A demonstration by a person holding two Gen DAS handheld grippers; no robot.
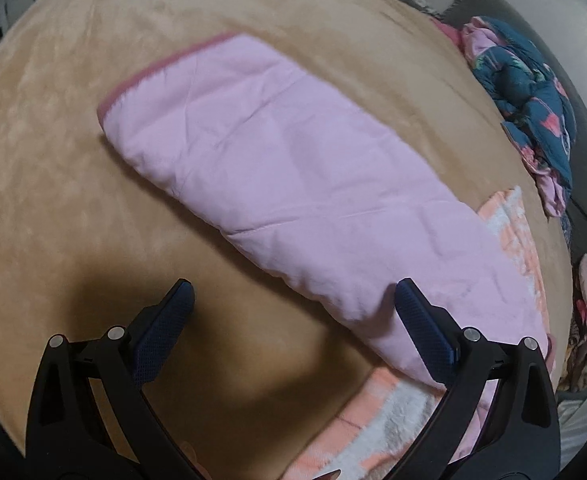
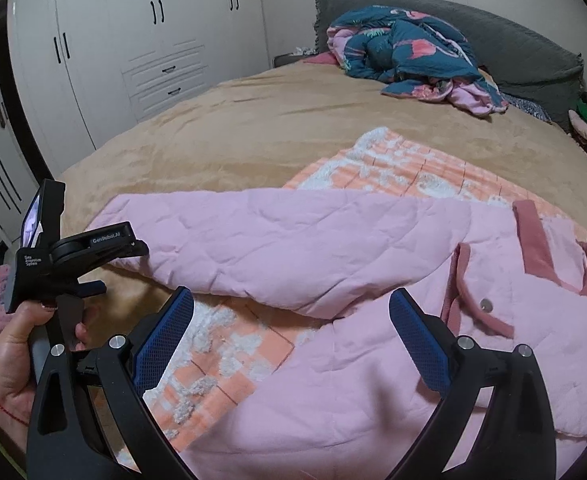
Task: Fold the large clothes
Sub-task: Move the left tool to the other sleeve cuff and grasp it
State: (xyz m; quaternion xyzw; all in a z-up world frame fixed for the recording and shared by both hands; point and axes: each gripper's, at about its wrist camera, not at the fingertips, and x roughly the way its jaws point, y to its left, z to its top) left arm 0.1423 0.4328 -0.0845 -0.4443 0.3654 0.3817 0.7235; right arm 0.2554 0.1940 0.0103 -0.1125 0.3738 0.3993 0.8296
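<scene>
Pink quilted garment (image 2: pixel 333 256) on tan bed (image 2: pixel 221 128), sleeve long axis running left-far from body. Left gripper (image 1: pixel 293 300) wide open, empty, sleeve just ahead-right. Right gripper (image 2: pixel 291 308) wide open, empty, over body; nearer collar.

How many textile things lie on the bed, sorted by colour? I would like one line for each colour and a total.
Pink: 1, the quilted garment
Orange and white: 1, the checked blanket under it
Teal with flamingo print: 1, the crumpled quilt near the headboard
Tan: 1, the bed cover below everything
Total: 4
</scene>
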